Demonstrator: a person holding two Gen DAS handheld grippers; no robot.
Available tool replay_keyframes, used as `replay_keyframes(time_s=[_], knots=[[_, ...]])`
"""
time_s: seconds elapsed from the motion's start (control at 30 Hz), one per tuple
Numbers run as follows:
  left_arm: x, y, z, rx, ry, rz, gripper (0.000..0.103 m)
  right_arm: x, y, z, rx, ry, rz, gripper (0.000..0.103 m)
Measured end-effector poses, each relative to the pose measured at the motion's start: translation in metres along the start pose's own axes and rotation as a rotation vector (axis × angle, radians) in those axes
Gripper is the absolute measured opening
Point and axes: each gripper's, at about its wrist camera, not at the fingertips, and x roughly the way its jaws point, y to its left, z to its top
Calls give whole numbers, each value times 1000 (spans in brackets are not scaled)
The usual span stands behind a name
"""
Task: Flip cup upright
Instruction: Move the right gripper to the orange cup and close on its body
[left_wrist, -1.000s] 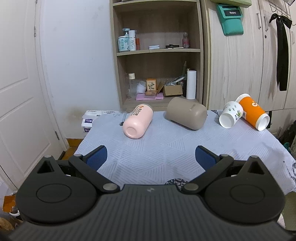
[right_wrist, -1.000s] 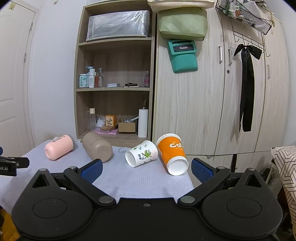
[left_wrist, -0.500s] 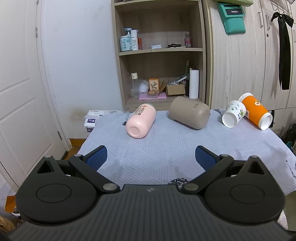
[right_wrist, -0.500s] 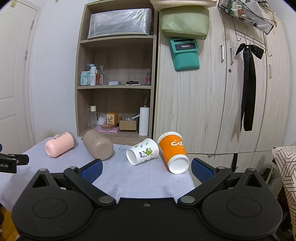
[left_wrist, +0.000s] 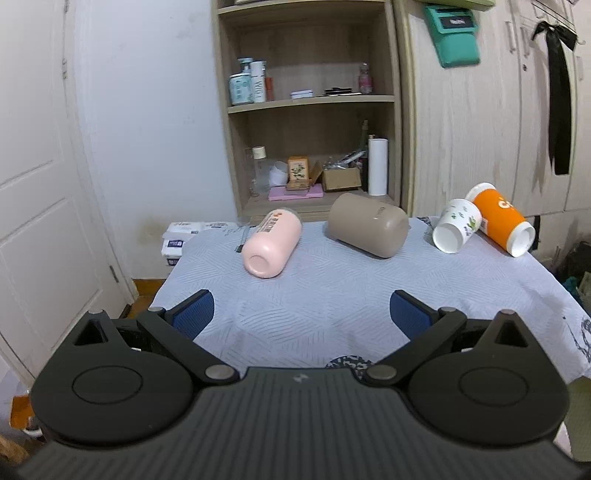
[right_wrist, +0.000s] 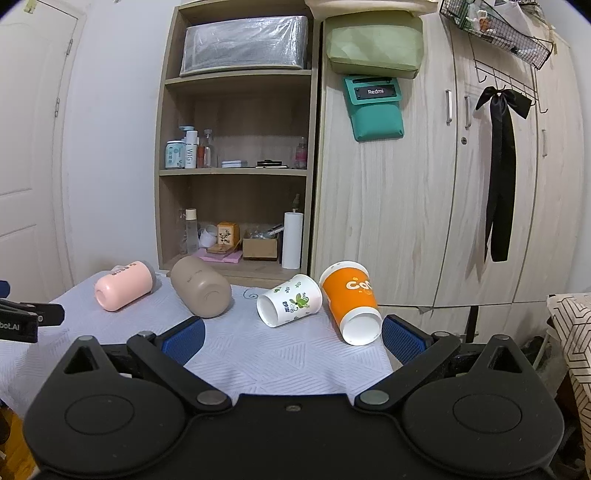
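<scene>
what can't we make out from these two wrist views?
- Near edge of the table: both views, hidden behind each gripper's own body.
- Left gripper: right wrist view, cut off by the frame's left edge; only a black part shows.
- Orange cup logo: right wrist view, wraps out of sight around the cup.
- Pink cup print: both views, too small to read.
- Right gripper: absent from the left wrist view.

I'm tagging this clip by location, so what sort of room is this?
Most likely a room in someone's home, perhaps a bedroom or utility room. A wooden wardrobe stands by an open shelf unit stocked with toiletry bottles and small boxes, and a cloth-covered table holds four tipped-over cups.
</scene>
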Motion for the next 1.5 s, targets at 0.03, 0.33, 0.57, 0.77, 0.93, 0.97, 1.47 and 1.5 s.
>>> replay_keyframes(time_s=[0.03,0.33,0.57,0.77,0.93,0.97,1.47,1.5], knots=[[-1,-2,1,9,-1,7,103,0,0,0,-3,-1,3,103],[7,-26,29,-5,28,-108,103,9,-23,10,-19,31,139,103],[55,-76,59,-34,144,-289,103,36,-53,16,-104,68,159,103],[94,-126,74,-76,199,-440,102,73,-80,12,-107,121,167,103],[127,-160,80,-81,210,-469,101,108,-99,11,-42,163,229,103],[131,-163,81,-79,200,-456,101,115,-103,10,-27,169,242,103],[200,-180,78,-302,330,-513,99,223,-126,6,51,297,276,103],[202,-181,78,-311,334,-526,99,227,-127,5,61,304,281,103]])
